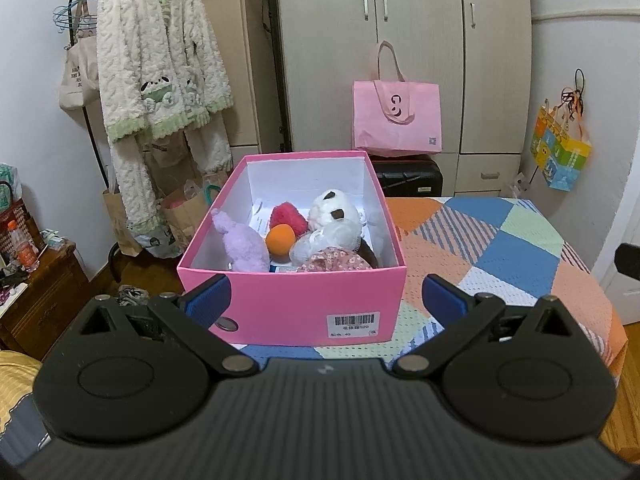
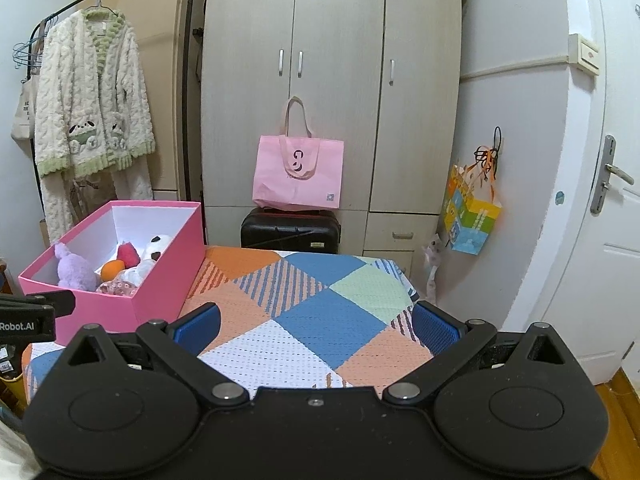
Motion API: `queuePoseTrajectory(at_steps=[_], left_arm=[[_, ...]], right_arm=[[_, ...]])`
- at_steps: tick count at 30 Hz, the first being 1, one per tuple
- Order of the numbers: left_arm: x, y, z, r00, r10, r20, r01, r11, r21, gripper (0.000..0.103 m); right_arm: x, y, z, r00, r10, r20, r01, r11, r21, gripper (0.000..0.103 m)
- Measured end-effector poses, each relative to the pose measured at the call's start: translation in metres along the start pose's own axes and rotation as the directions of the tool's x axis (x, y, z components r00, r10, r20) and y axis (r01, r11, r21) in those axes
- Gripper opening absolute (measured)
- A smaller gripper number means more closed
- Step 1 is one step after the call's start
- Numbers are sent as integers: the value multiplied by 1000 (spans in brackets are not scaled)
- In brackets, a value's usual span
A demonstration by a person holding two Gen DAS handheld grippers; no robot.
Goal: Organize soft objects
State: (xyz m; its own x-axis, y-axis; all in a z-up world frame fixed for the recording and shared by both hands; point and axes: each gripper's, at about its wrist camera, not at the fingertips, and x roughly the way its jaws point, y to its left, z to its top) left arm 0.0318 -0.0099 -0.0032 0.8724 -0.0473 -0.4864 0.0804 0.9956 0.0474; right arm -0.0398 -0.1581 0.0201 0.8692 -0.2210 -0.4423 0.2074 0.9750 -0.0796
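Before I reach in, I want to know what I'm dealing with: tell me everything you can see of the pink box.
The pink box is a rectangular cardboard-looking shoebox, lidless, white inside, with a barcode label on its near end. It sits upright on the patchwork bedspread, at its left edge. Inside lie a purple plush, a red one, an orange ball, a panda toy and floral fabric. Neither tool touches it.

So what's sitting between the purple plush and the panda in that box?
An orange ball, with a red plush just behind it, seen in the left wrist view.
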Motion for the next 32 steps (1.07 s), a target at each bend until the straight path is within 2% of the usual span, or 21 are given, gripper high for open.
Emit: queuePoseTrajectory(at_steps=[10, 32], left_arm=[[-4, -6, -2, 999, 8, 52, -11, 998, 62, 103], [2, 0, -5, 999, 19, 36, -20, 1000, 21, 103]], right_arm=[[-3, -6, -1, 999, -30, 19, 30, 999, 23, 103], [7, 0, -1, 1000, -29, 1, 29, 1000, 7, 103]])
